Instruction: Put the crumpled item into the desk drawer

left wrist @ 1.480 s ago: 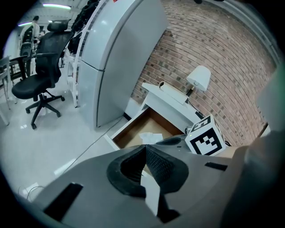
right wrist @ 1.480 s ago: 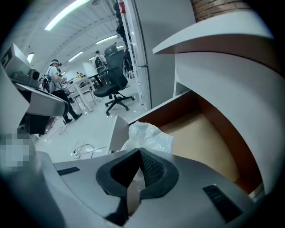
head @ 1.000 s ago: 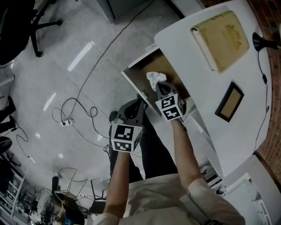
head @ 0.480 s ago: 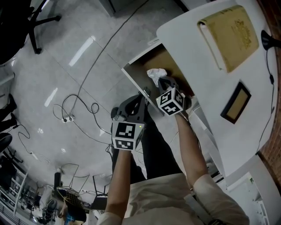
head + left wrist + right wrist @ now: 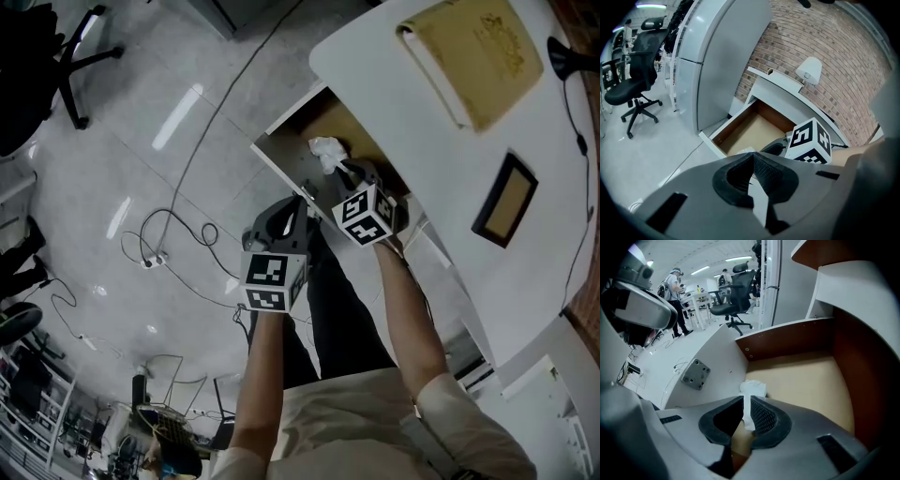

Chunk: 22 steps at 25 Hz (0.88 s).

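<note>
The crumpled white paper hangs over the front part of the open desk drawer. My right gripper is shut on it. In the right gripper view the paper sticks up from between the pads of my right gripper, above the drawer's tan floor. My left gripper sits just left of the drawer front, shut and holding nothing. In the left gripper view the left gripper points at the drawer.
On the white desk top lie a tan book and a dark-framed panel, with a lamp foot at the far edge. Cables trail over the floor. An office chair stands at the upper left.
My right gripper has carried the paper slightly further in over the drawer. The left gripper has stayed beside the drawer front.
</note>
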Available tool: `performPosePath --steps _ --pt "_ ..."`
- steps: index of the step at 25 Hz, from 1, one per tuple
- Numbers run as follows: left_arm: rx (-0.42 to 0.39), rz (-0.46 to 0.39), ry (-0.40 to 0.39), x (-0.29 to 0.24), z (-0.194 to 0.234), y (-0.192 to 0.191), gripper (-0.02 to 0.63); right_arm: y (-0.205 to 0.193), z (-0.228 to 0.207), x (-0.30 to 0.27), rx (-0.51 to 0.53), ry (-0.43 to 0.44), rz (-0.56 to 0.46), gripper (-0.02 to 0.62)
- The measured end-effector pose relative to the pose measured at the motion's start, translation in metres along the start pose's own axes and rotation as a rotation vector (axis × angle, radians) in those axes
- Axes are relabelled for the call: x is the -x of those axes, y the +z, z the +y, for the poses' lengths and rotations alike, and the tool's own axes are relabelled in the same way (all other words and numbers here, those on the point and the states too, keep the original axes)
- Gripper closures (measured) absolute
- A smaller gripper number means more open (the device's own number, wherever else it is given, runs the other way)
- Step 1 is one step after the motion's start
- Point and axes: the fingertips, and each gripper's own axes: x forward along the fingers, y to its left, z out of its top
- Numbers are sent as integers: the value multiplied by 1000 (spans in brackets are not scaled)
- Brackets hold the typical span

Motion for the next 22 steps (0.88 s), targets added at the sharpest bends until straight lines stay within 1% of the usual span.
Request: performPosePath --steps 6,11,15,19,22 --pt "-48 5 -51 4 -23 -5 591 1 8 19 -76 -25 -29 526" --pt "-79 1 -88 19 -42 -12 591 4 16 47 -116 -79 -51 526" --pt "-135 14 -123 34 -58 -24 591 4 27 78 -170 -126 -61 526" --pt "-146 29 -141 54 -71 -34 591 -1 47 107 -225 -143 -77 526" --pt "-153 26 -149 73 -82 -34 591 -5 62 134 -253 -155 -89 526"
